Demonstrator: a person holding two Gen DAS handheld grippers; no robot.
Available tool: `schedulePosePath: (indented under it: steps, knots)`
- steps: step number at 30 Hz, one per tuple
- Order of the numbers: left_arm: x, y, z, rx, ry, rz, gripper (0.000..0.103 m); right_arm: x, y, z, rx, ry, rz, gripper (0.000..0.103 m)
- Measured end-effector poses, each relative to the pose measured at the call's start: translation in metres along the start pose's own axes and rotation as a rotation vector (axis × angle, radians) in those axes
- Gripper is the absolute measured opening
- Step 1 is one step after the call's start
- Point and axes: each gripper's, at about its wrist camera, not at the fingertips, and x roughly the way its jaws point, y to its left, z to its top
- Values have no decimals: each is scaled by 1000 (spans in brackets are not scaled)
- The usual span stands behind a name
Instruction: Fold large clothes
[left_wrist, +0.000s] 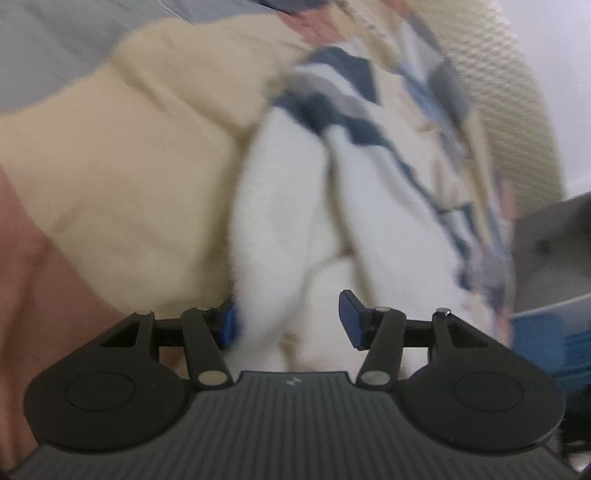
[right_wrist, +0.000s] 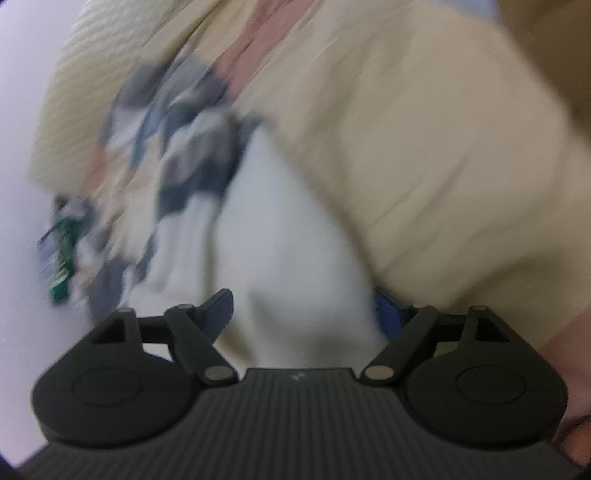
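Apparently between two folds, the left gripper (left_wrist: 291, 321) and the right gripper (right_wrist: 306, 314) both stand open and hold nothing, with the white garment (left_wrist: 288, 206) bunched just in front of them over beige cloth (left_wrist: 122, 177), so next an edge must be gripped.
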Motion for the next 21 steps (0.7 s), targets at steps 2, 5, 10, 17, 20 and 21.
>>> schedulePosePath:
  steps: [2,5,10,17,20,21]
  knots:
    - [-1,-2,-3,-3,9,-34,59,1,7,-7,-17,29,81,83]
    - [5,2,-8,-8,28,42,59,3,20,-14,-79,60,105,83]
    - [16,-1,-16,19,80,110,60,16,7,-27,-48,85,-52,76]
    - [13,-7,-29,50,124,76,60,19,39,-55,-235,193,19,79]
    - [19,-9,-38,57,183,55,60,22,41,-60,-258,201,11,79]
    - [22,-11,-41,71,190,62,60,23,39,-59,-246,202,-4,73]
